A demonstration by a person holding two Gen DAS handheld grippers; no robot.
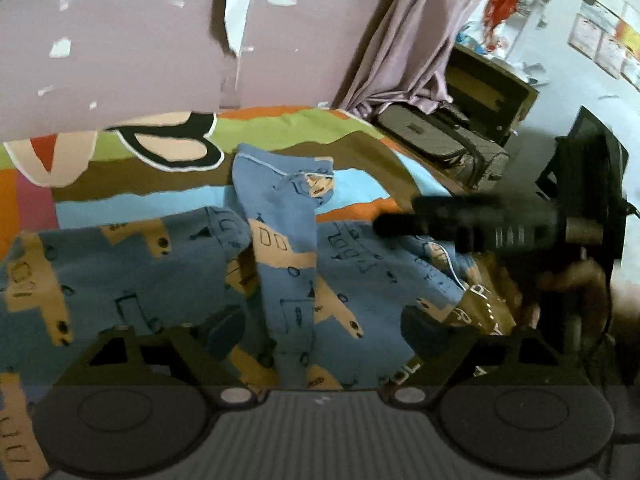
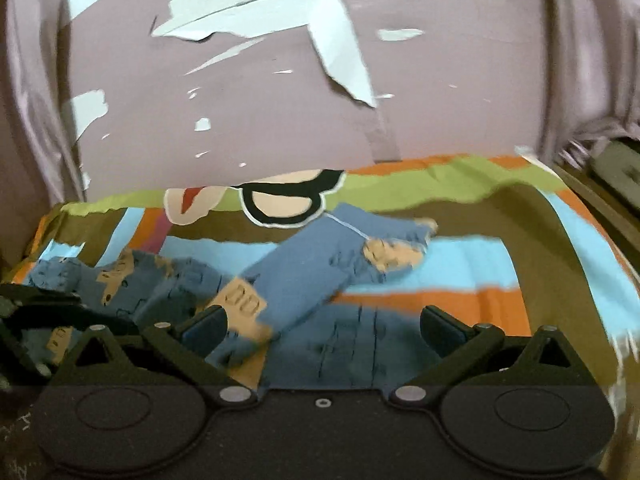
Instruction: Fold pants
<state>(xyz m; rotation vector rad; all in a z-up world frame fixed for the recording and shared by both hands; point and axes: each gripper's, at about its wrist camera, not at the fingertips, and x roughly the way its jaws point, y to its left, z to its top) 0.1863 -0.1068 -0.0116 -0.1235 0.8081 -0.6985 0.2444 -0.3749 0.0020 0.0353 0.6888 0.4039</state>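
Observation:
The blue pants (image 1: 288, 264) with tan prints lie crumpled on a striped bedspread (image 1: 280, 128). One leg runs up the middle toward the wall; the other spreads to the left. My left gripper (image 1: 320, 332) is open, its fingers low over the cloth on either side of the middle leg. The right gripper's body (image 1: 480, 220) shows blurred at the right. In the right wrist view the pants (image 2: 304, 268) lie ahead, one leg angled up to the right. My right gripper (image 2: 324, 328) is open just above the near cloth and holds nothing.
A mauve wall with peeling paint (image 2: 280, 120) stands behind the bed. A mauve curtain (image 1: 412, 40) hangs at the right. A grey quilted bag (image 1: 444, 144) and a wooden cabinet (image 1: 492, 88) stand beside the bed's right edge.

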